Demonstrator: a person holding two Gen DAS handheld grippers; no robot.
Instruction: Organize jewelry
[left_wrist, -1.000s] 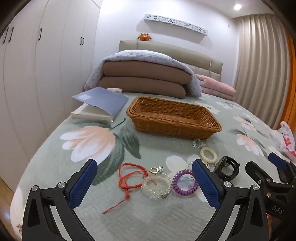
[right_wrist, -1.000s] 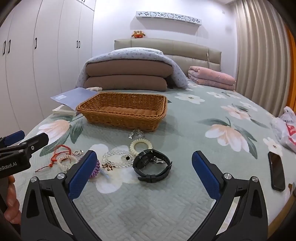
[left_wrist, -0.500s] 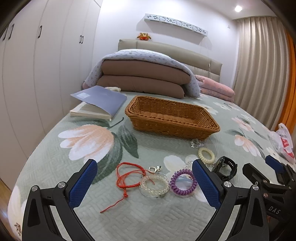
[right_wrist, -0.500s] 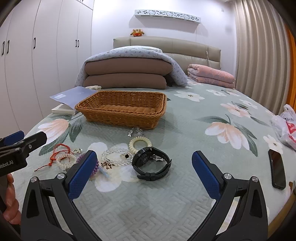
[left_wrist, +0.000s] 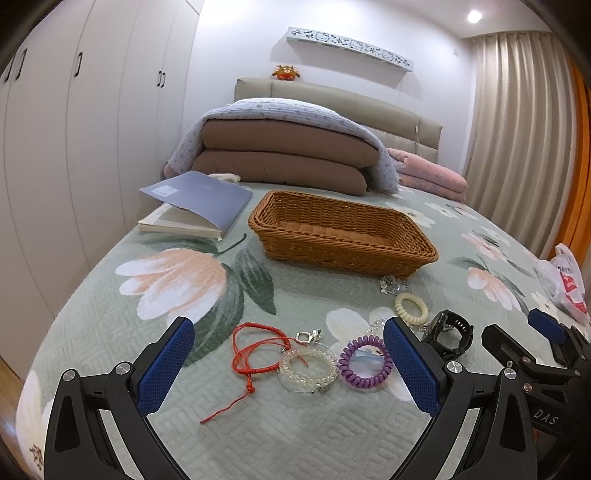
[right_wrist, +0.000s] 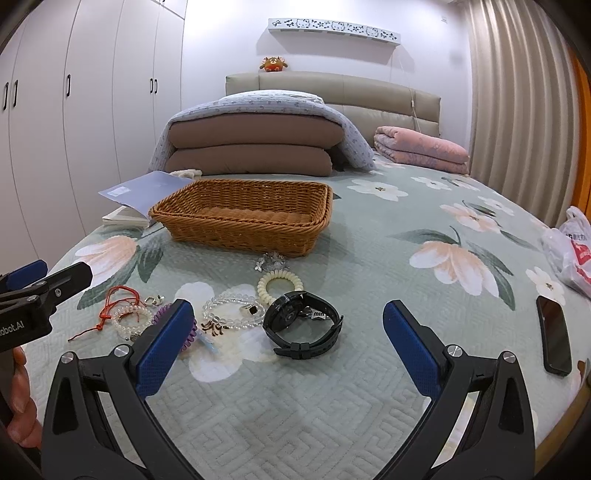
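Note:
Jewelry lies on the bed in front of an empty wicker basket (left_wrist: 343, 236), which also shows in the right wrist view (right_wrist: 243, 216). There is a red cord bracelet (left_wrist: 255, 350), a clear bead bracelet (left_wrist: 308, 369), a purple coil tie (left_wrist: 364, 362), a cream coil tie (left_wrist: 410, 302), a silver brooch (left_wrist: 393, 284) and a black watch (right_wrist: 301, 325). A white bead bracelet (right_wrist: 232, 310) lies left of the watch. My left gripper (left_wrist: 288, 365) is open above the red cord and bracelets. My right gripper (right_wrist: 288, 343) is open above the watch.
A blue folder on a book (left_wrist: 195, 206) lies left of the basket. Folded quilts (left_wrist: 288, 155) are stacked at the headboard. A black phone (right_wrist: 554, 339) and a plastic bag (right_wrist: 572, 251) lie at the bed's right edge. Wardrobes stand to the left.
Both grippers have drifted slightly; the views shifted a little. Nothing was picked up and both stay open.

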